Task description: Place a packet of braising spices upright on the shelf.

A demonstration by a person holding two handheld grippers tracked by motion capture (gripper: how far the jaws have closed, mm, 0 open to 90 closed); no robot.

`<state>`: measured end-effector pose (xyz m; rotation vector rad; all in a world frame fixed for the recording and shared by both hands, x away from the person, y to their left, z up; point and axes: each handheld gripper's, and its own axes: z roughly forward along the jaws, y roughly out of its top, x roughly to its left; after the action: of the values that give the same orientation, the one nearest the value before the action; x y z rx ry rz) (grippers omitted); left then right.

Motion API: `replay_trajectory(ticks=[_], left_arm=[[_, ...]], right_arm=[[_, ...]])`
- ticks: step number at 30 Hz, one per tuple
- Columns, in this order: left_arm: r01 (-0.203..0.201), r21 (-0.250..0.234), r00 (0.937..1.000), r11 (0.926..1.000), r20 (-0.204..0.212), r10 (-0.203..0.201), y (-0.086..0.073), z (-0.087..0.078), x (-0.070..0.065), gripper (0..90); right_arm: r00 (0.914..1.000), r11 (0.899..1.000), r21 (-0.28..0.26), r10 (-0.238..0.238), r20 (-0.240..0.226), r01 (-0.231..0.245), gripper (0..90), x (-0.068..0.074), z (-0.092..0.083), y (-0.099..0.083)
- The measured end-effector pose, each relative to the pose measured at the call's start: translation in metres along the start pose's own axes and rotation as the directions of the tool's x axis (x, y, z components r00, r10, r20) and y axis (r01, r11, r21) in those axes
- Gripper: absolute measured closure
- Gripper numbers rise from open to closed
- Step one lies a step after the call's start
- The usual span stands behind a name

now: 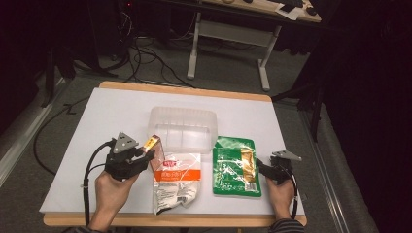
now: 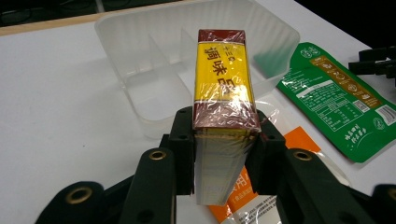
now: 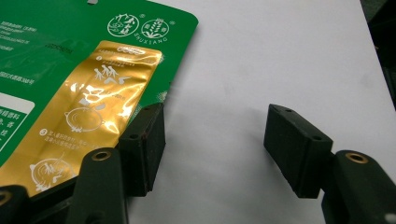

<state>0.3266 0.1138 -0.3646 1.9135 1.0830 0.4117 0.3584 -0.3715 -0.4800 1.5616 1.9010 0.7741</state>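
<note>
A white sheet covers the wooden bench [image 1: 97, 121], which stands on grey carpet with cables and another desk behind in a dark room. The left tongs [image 1: 145, 156] pinch a yellow-and-maroon box [image 2: 224, 84], lifted at 8 o'clock of the clear plastic container [image 1: 182, 127]. The right tongs [image 3: 212, 149] rest spread and empty at 3 o'clock of the green packet [image 1: 235, 165]. An orange-and-white bag [image 1: 177, 182] lies at 6 o'clock of the container.

The person's left hand [image 1: 112, 187] held the left gripper [image 1: 145, 158] raised above the table, jaws clamped. The right hand [image 1: 281, 194] rested low at the table's right, its right gripper [image 3: 212, 144] with jaws spread apart, gripping nothing.
</note>
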Motion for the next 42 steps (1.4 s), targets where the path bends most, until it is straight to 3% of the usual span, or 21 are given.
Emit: replay_trajectory(ticks=[20, 42], left_arm=[[0.013, -0.017, 0.9999, 0.9998, 0.000, -0.013, 0.015, 0.003, 0.010, 67.9], [0.003, -0.020, 0.9995, 0.9998, -0.032, -0.003, 0.039, 0.017, 0.020, 67.9]], right_arm=[[1.0000, 1.000, -0.007, -0.001, 0.001, 0.001, 39.1, 0.000, 0.000, 0.000], [1.0000, 1.000, -0.007, 0.001, 0.001, -0.001, 39.0, 0.000, 0.000, 0.000]])
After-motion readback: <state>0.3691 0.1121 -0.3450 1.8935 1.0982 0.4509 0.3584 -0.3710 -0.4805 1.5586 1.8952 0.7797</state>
